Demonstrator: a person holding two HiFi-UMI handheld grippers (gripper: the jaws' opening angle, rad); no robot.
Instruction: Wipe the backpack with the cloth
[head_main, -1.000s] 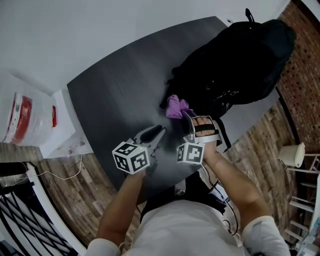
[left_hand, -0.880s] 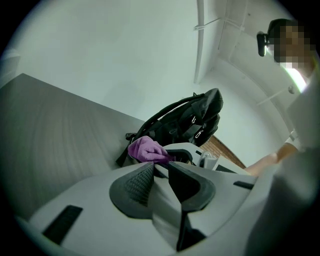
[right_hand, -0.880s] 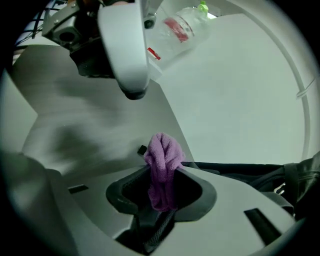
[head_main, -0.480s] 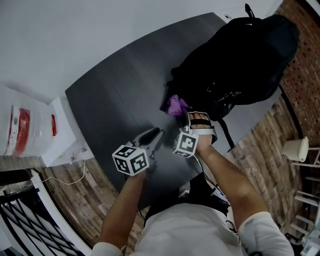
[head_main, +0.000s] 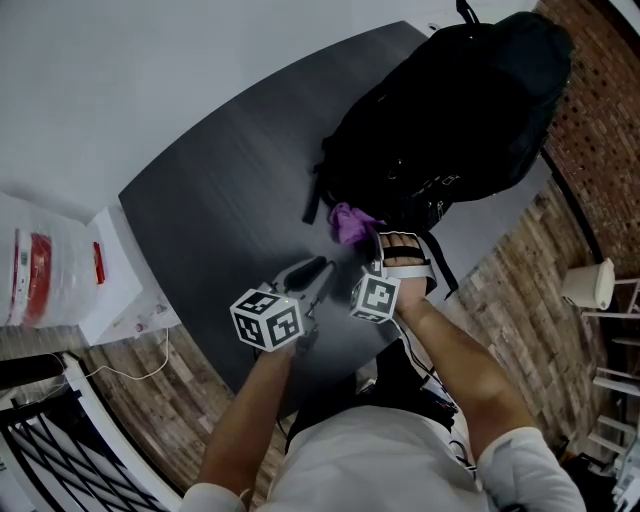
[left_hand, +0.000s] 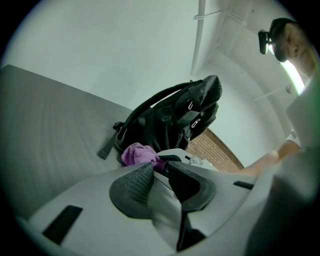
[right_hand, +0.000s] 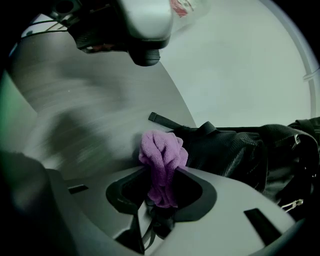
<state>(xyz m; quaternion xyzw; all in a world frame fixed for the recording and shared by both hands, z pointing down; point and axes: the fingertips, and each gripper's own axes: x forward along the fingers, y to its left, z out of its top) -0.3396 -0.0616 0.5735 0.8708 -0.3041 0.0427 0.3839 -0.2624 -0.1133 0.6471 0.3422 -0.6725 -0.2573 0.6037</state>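
Beside a white wall (head_main: 150, 70), the dark table (head_main: 220, 190) bears the backpack (head_main: 450, 110).

both grippers held out in front, right one clamped, left one empty

left gripper (head_main: 308, 272) jaws drawn together at the tips with nothing between them, bare left forearm (head_main: 245, 420) behind it. right gripper (head_main: 372, 238) just beside it and reaching further forward, jaws pinched on the purple cloth (right_hand: 162, 150), right hand (head_main: 402, 256) under a strap, bare right forearm (head_main: 450, 360) angled in from the right.
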